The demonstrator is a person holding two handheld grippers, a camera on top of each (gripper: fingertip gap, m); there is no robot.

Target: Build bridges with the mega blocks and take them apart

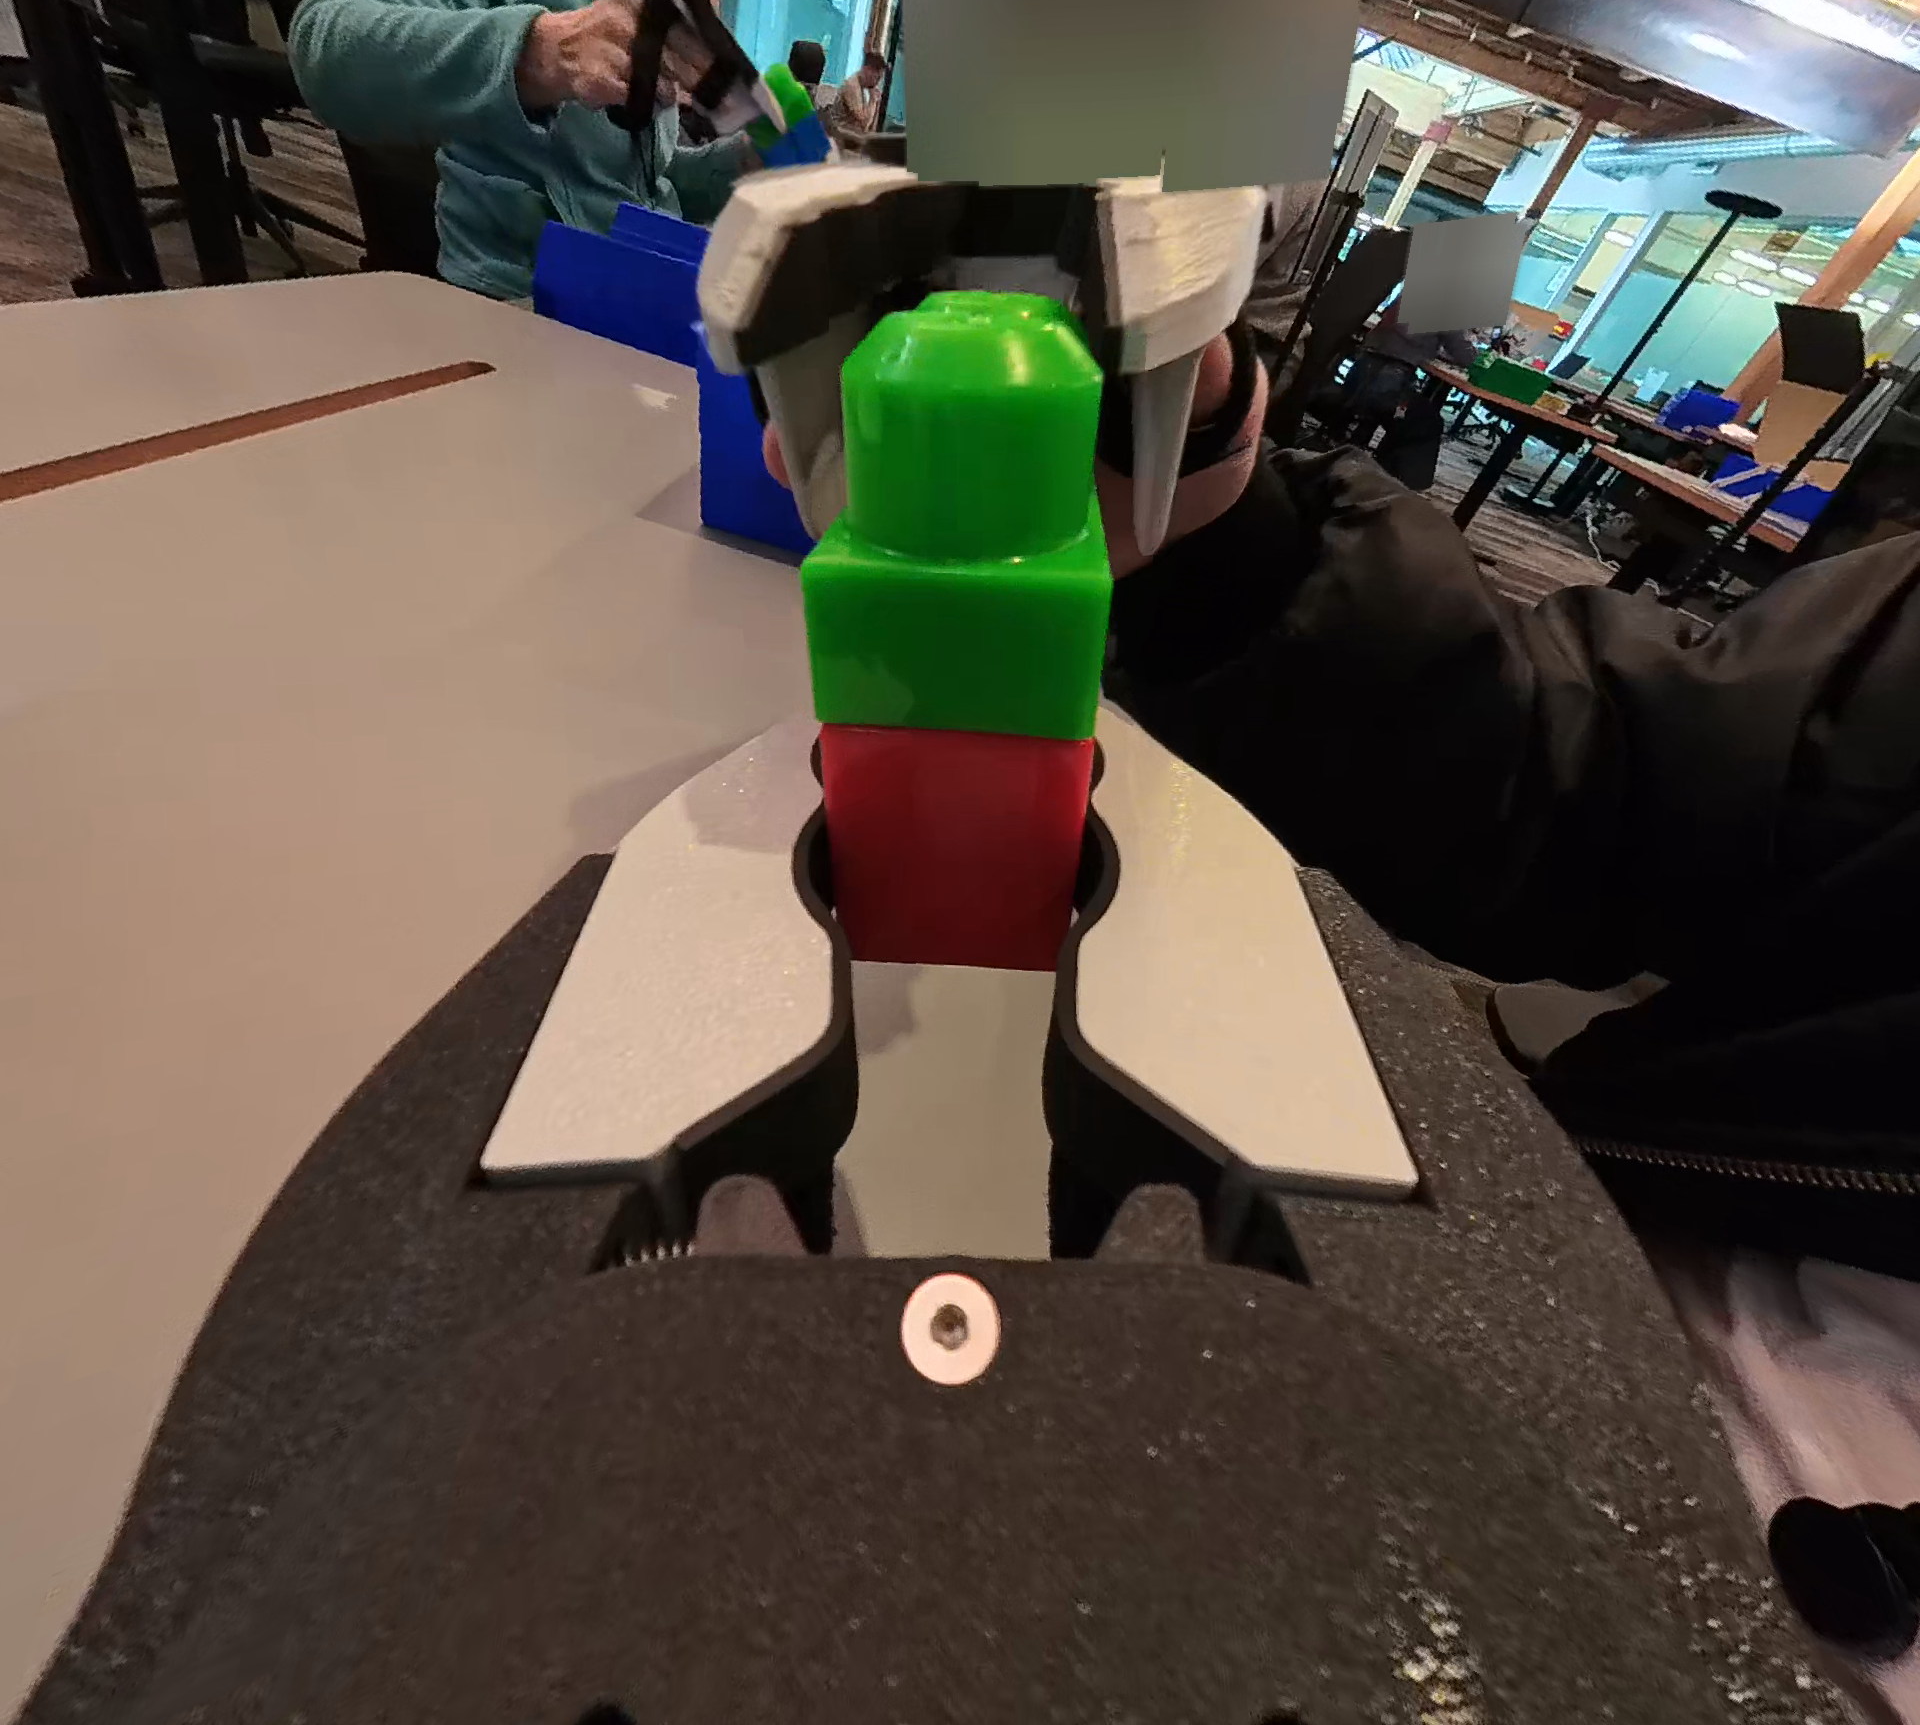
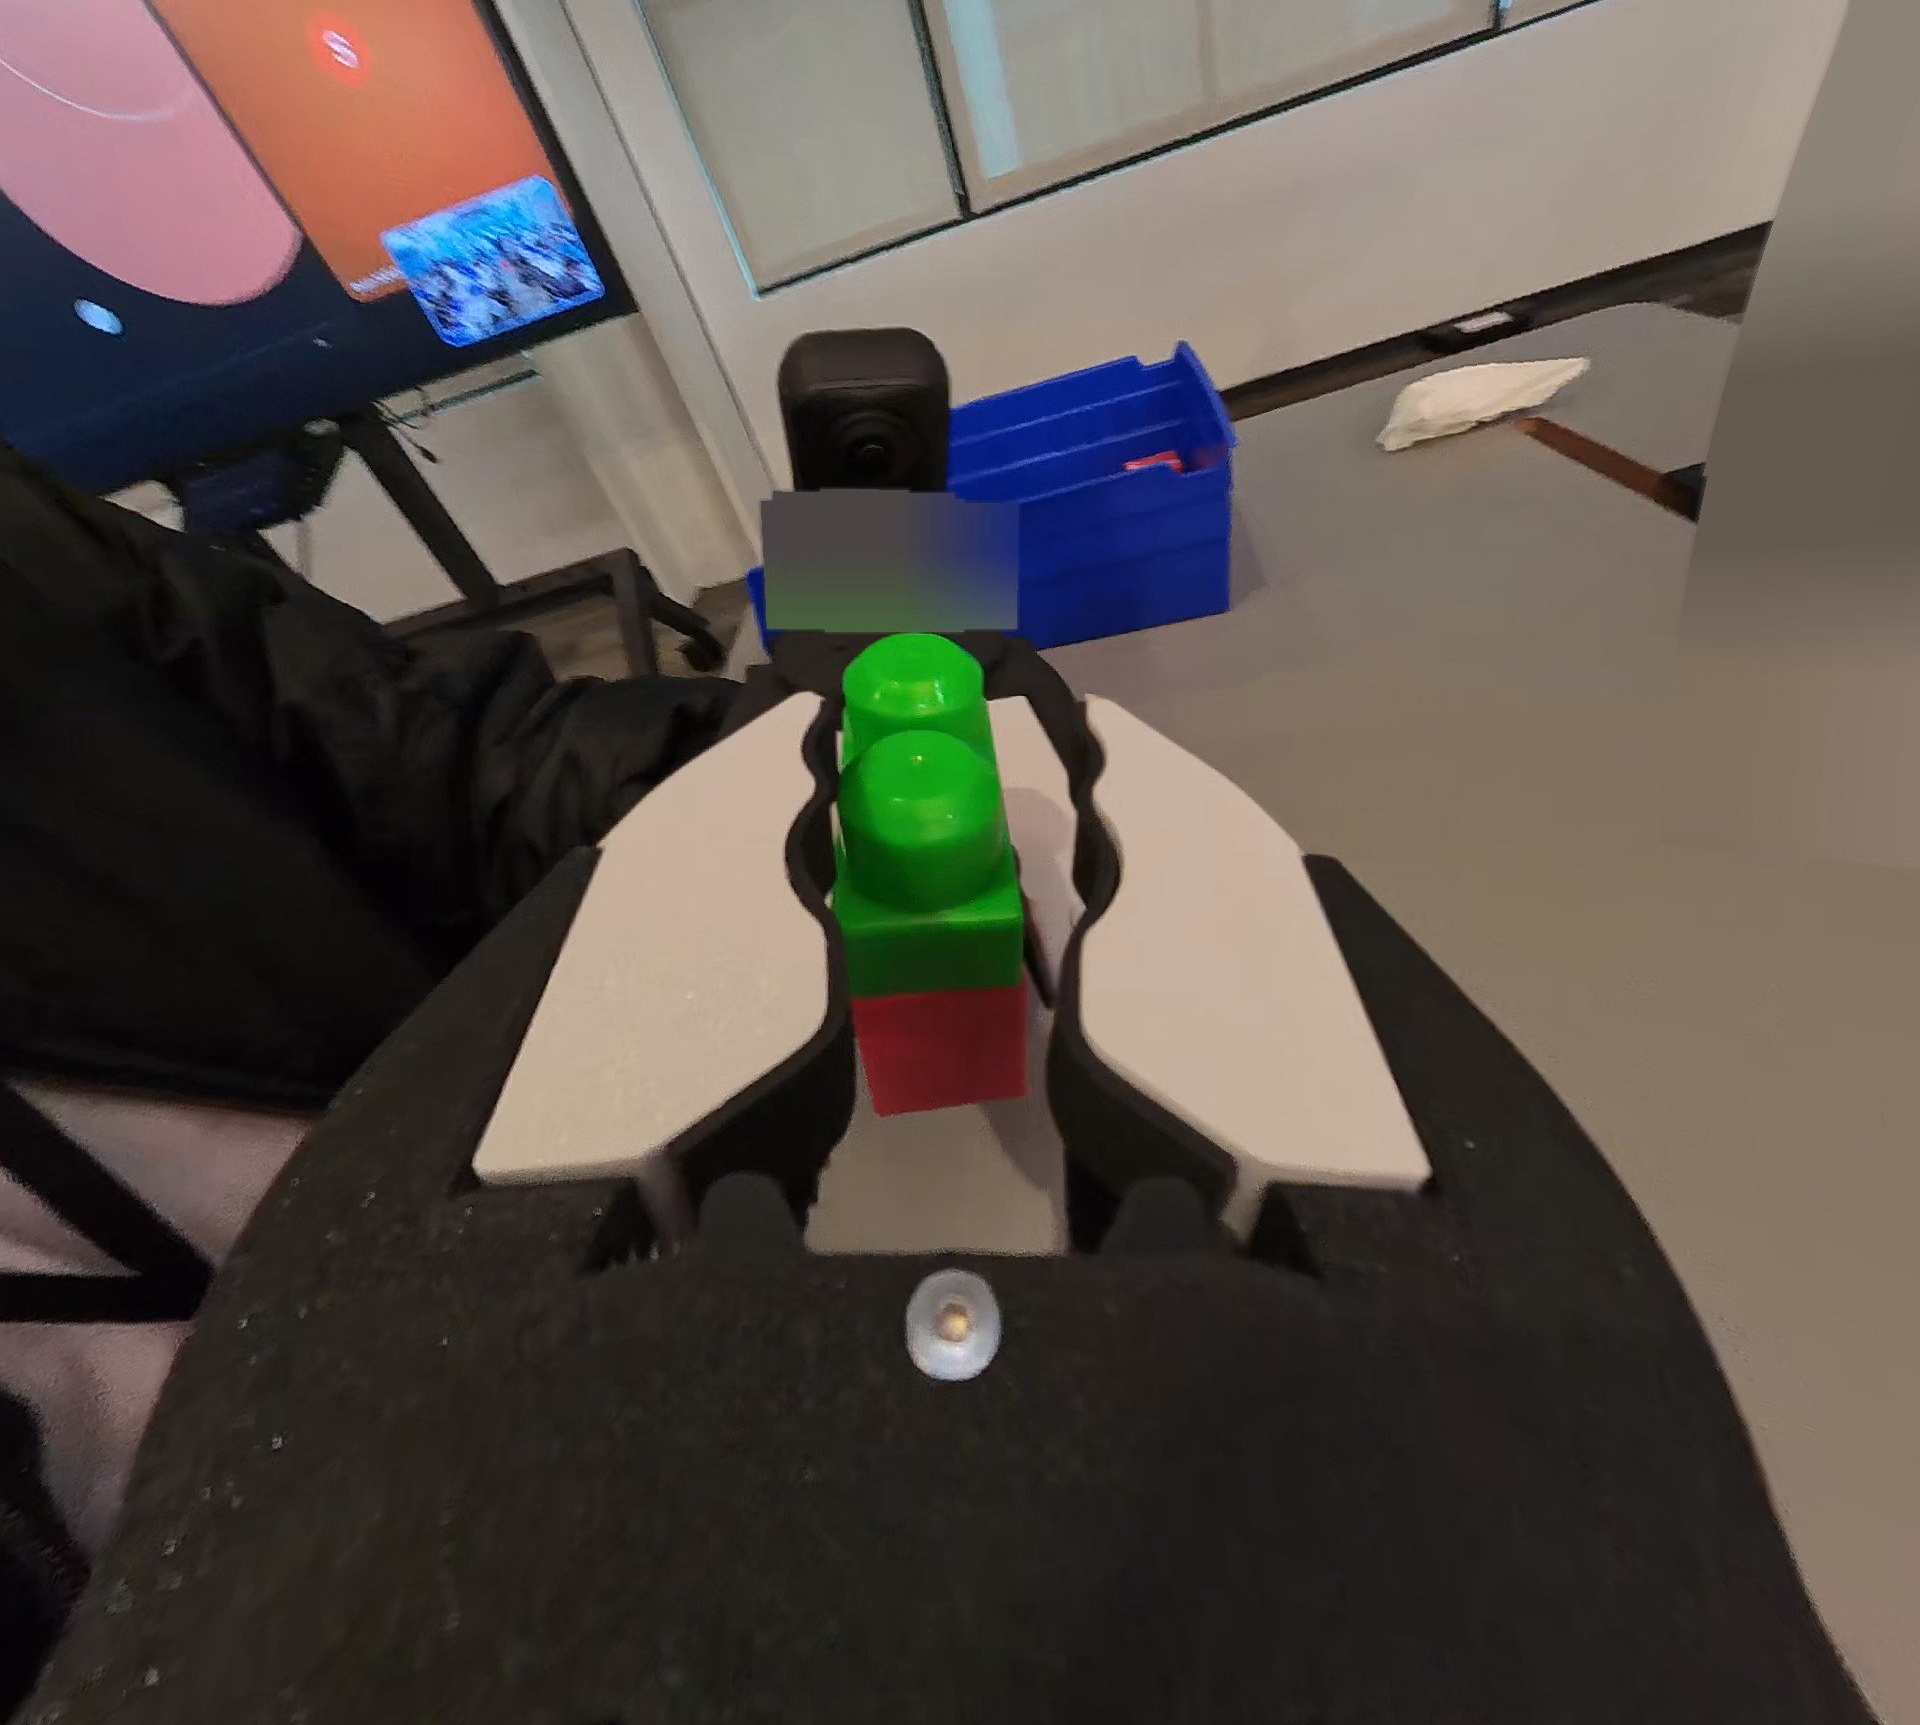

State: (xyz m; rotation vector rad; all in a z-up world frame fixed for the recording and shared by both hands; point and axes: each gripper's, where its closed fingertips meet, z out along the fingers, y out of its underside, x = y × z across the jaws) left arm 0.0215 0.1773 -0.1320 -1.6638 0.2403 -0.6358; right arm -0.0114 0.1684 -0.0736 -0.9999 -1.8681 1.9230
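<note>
A green block [image 1: 956,636] with round studs sits on a red block [image 1: 956,844], and the pair is held in the air above the table edge. My left gripper [image 1: 956,802] is shut on the red block from both sides. My right gripper [image 1: 982,532] faces it from the far side, its white fingers [image 1: 1153,449] flanking the green block's studs. In the right wrist view my right gripper [image 2: 951,719] is closed around the green block [image 2: 925,844], with the red block [image 2: 940,1047] below it. The left gripper's black camera [image 2: 862,418] shows beyond.
The grey table [image 1: 312,636] lies to the left, with a blue bin [image 1: 748,470] on it behind the blocks. The bin [image 2: 1122,512] has something red inside. A white cloth [image 2: 1475,402] lies farther back. A person in a teal top [image 1: 436,65] sits across the table.
</note>
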